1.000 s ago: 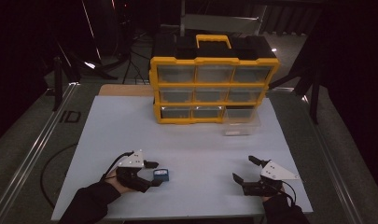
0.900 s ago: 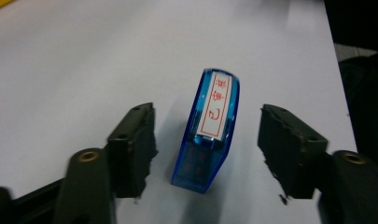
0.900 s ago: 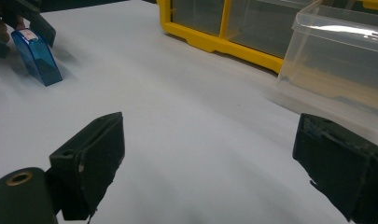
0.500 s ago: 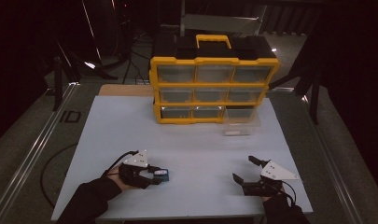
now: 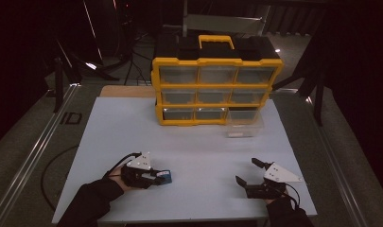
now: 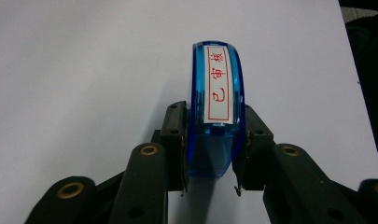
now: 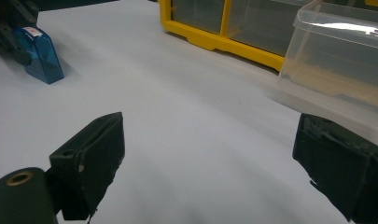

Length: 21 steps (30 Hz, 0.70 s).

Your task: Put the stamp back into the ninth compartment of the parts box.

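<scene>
Blue stamp pinched at the table's near left

The yellow drawer cabinet (image 5: pixel 216 85) has one clear drawer (image 5: pixel 244 124) pulled out, seemingly empty; left gripper (image 5: pixel 161 177) has just closed onto the blue stamp (image 6: pixel 216 109), right gripper (image 5: pixel 249 171) gapes, holding nothing.

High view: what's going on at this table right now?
A person holds a gripper in each hand. The left gripper has just closed its jaws on a small blue stamp with a red-lettered label, which sits on the white table. The right gripper rests open with nothing between its jaws. Farther back stands a yellow drawer organizer, with one clear drawer pulled out in front of it.
</scene>
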Tool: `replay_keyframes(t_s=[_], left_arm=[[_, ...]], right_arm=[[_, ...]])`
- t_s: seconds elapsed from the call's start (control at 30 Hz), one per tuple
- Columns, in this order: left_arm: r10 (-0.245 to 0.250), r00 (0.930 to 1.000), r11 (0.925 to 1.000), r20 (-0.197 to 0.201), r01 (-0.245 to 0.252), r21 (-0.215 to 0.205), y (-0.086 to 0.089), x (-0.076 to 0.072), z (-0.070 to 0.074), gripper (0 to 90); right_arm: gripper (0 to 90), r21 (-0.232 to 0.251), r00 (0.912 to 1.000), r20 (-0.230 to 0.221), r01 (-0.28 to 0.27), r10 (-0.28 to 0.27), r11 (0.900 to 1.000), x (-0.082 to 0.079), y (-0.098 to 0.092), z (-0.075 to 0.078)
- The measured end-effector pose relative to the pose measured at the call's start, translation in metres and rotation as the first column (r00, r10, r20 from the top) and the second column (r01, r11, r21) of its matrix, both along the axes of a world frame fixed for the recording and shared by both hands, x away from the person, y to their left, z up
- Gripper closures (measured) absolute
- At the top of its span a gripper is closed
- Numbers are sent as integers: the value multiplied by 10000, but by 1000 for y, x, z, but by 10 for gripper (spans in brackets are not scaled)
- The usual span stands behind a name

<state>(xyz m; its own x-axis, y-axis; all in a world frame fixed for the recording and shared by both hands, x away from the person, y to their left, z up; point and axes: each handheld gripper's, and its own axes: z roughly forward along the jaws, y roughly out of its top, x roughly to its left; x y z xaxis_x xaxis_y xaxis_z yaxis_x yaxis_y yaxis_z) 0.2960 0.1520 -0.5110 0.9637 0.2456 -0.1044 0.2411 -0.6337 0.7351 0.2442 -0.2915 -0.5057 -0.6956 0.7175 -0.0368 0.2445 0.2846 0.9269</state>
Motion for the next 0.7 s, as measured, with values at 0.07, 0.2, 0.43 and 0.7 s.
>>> replay_keyframes(t_s=[0.07,0.2,0.43,0.7], left_arm=[[2,10000,10000,93,-2,43,-1,0,1,697],[36,9998,10000,217,-36,14,-4,0,7,698],[-196,9991,9996,383,187,230,-14,2,19,698],[-588,9976,9968,373,566,560,-30,9,37,698]], right_arm=[[92,-9,10000,6,-8,8,10000,0,0,0],[92,3,10000,51,2,-2,10000,0,0,0],[92,19,10000,-13,-10,10,10000,0,0,-1],[92,-6,10000,37,-40,40,10000,1,0,-1]])
